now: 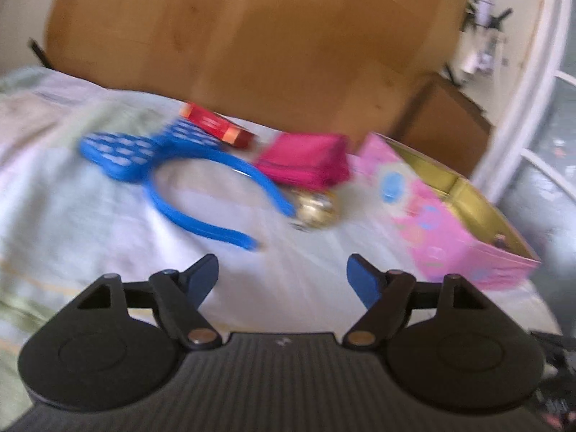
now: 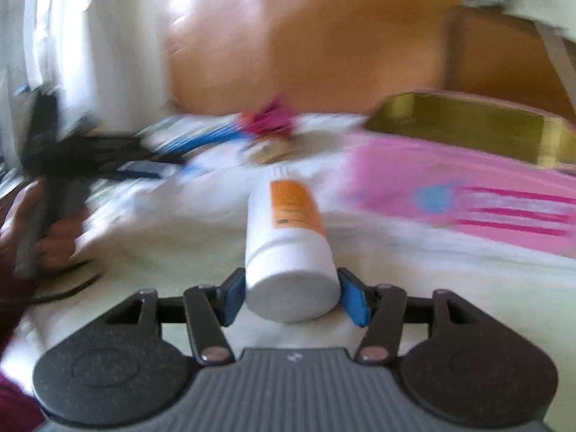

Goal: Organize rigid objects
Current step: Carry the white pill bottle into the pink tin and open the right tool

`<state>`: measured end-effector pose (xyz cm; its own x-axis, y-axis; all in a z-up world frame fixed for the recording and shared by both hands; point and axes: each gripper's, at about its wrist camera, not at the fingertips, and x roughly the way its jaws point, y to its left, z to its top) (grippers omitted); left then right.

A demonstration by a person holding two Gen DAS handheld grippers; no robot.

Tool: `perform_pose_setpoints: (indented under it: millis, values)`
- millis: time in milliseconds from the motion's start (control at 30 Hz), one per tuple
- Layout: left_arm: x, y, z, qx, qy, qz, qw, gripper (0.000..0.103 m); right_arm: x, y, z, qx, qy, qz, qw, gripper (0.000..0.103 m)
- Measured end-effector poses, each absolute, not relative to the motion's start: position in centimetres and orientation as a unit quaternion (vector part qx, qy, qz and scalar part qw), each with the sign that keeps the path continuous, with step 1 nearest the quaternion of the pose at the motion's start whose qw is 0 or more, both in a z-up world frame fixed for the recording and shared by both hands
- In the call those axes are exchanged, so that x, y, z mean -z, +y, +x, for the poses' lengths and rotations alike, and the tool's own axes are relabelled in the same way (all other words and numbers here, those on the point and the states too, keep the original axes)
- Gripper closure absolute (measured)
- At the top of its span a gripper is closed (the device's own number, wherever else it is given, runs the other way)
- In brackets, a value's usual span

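Observation:
My right gripper [image 2: 292, 289] is shut on a white bottle with an orange label [image 2: 288, 223], which lies lengthwise between the blue pads above the bedsheet. An open pink tin box with a gold inside [image 2: 468, 194] is just to its right. My left gripper [image 1: 282, 270] is open with nothing between its fingers, low over the sheet. Ahead of it lie a blue headband with a dotted bow [image 1: 201, 194], a small gold ball [image 1: 316, 210], a magenta pouch [image 1: 306, 160] and a red box [image 1: 216, 126]. The pink tin box [image 1: 450, 216] is at its right.
A pale bedsheet [image 1: 72, 216] covers the bed. A wooden headboard [image 1: 252, 36] stands behind it, with a brown cardboard box [image 1: 442, 122] and a white metal rail [image 1: 522, 108] at the right. A hand [image 2: 54, 241] holding the other gripper shows at the left of the right wrist view.

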<state>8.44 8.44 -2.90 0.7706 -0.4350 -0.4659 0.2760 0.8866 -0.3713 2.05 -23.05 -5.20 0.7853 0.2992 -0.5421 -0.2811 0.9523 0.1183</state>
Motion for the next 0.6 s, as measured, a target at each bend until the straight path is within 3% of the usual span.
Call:
perform_pose_setpoints:
  millis: [100, 267, 533, 600]
  values:
    - [2.3, 6.4, 7.8, 0.239, 0.291, -0.156, 0.913, 0.023, 4.7, -25.9, 1.5, -0.119, 0.271, 0.068, 0.953, 0.045]
    - [1.1, 1.5, 7.4, 0.306, 0.304, -0.137, 0.892, 0.023, 4.9, -26.3, 1.1, -0.127, 0.263, 0.061, 0.955, 0.044]
    - [1.2, -7.3, 9.6, 0.343, 0.325, -0.040, 0.881, 0.020, 6.2, -26.0, 1.6, -0.134, 0.265, 0.040, 0.954, 0.043]
    - [2.0, -8.1, 10.5, 0.365, 0.344, -0.062, 0.863, 0.026, 6.3, -26.0, 1.7, -0.144, 0.264, 0.040, 0.953, 0.049]
